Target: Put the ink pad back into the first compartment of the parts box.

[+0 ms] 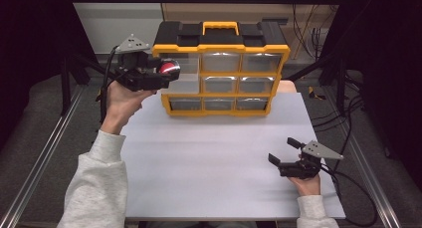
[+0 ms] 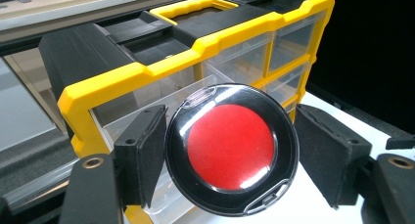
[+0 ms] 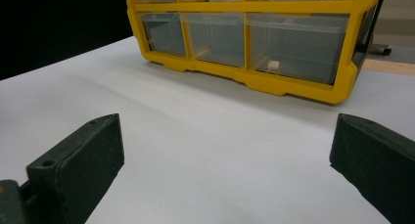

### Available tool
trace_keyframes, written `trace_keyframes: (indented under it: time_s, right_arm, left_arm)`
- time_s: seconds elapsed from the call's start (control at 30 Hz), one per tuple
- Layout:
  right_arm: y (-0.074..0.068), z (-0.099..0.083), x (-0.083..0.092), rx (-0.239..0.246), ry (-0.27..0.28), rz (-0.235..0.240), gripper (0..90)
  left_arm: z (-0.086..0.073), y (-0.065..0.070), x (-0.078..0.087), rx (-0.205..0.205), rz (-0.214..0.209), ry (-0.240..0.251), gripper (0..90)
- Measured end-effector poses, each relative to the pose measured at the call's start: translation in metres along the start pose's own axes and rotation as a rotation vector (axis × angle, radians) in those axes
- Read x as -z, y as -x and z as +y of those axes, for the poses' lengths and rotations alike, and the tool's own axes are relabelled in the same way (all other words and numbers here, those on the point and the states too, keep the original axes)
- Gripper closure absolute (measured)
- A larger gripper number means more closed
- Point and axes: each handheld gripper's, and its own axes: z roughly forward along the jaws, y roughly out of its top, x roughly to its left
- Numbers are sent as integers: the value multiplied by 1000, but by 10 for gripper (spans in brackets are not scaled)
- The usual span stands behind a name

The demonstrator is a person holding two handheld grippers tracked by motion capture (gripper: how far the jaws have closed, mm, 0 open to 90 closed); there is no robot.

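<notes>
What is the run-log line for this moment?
left gripper: shut on red disc | by open top-left drawer of organizer | right gripper: open, empty

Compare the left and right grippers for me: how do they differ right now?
The left gripper is shut on a red-and-black disc; the right gripper is open with nothing between its fingers. The left is raised beside the yellow organizer; the right sits low over the white table. Both have black fingers.
</notes>
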Motion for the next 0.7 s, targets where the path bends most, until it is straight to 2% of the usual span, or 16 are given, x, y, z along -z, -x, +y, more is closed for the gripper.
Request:
trace_keyframes:
  time_s: [0.23,0.27,0.3,0.7]
  right_arm:
    - [0,0,0,2,0,0,2]
    - [0,0,0,4,0,0,2]
    - [0,0,0,3,-2,0,2]
    - [0,0,0,3,-1,1,2]
  left_arm:
    - [5,-6,-9,6,15,-14,295]
    - [6,-7,-10,-3,29,-12,295]
    - [7,-7,-12,6,20,-21,295]
    - [14,-19,-26,21,52,-48,295]
